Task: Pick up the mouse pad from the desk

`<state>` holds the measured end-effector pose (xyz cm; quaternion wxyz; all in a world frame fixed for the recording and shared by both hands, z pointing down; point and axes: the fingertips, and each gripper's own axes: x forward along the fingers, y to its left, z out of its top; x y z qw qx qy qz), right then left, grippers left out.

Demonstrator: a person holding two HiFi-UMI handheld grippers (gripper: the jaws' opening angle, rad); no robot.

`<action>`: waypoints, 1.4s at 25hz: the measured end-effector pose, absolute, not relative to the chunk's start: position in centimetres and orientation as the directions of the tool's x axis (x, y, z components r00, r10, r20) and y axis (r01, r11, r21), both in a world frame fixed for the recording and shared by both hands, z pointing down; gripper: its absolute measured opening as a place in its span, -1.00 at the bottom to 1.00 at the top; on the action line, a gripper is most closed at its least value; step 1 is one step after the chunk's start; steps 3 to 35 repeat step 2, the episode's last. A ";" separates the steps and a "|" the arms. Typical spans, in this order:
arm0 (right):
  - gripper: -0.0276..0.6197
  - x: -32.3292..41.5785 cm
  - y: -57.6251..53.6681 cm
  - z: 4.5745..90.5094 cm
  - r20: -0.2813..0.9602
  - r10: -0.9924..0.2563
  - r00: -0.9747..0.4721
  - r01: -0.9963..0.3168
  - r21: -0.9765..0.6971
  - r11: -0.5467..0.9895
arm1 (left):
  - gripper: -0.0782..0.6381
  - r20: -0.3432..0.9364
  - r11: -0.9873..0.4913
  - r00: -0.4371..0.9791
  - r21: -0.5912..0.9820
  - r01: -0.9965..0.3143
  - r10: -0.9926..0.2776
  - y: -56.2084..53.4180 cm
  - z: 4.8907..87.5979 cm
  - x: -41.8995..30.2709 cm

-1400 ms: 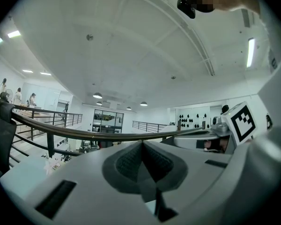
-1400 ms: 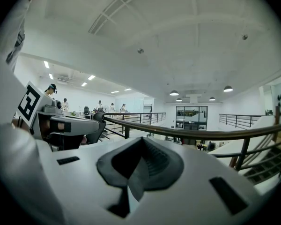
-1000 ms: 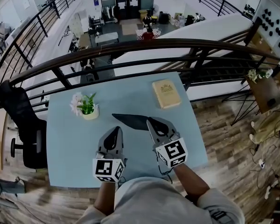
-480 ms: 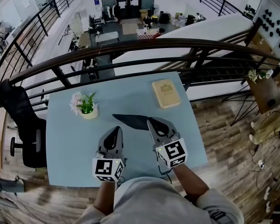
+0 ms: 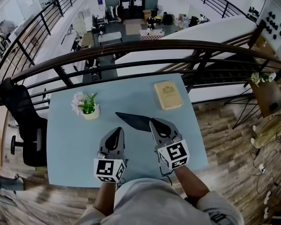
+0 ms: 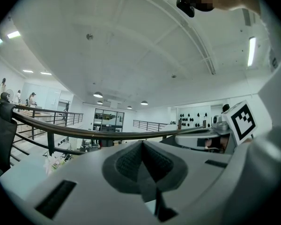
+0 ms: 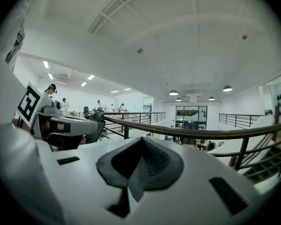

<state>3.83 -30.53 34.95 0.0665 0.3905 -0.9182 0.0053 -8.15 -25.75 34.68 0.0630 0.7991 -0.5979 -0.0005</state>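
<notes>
Right tool (image 5: 154, 123) clenched on right end of black mouse pad (image 5: 133, 121). The pad looks tilted up off desk (image 5: 65, 139), long axis running left from that tool. Left tool (image 5: 115, 131) clenched, empty, near the pad's left part.

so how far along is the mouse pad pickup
Done: the right gripper is shut on one edge of the mouse pad, which looks tilted up off the desk. In hand: the pad, held out roughly level. Left: little, perhaps raising it well clear. The left gripper is shut and empty.
</notes>
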 end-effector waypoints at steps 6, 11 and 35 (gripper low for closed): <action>-0.87 4.1 -30.5 34.9 0.127 -0.719 -0.684 -0.721 0.039 0.692 | -0.75 0.078 -0.280 0.289 0.102 -0.954 -0.954 -25.7 34.6 -7.9; -0.87 4.1 -30.5 34.9 0.127 -0.719 -0.684 -0.721 0.039 0.692 | -0.75 0.078 -0.280 0.289 0.102 -0.954 -0.954 -25.7 34.6 -7.9; -0.87 4.1 -30.5 34.9 0.127 -0.719 -0.684 -0.721 0.039 0.692 | -0.75 0.078 -0.280 0.289 0.102 -0.954 -0.954 -25.7 34.6 -7.9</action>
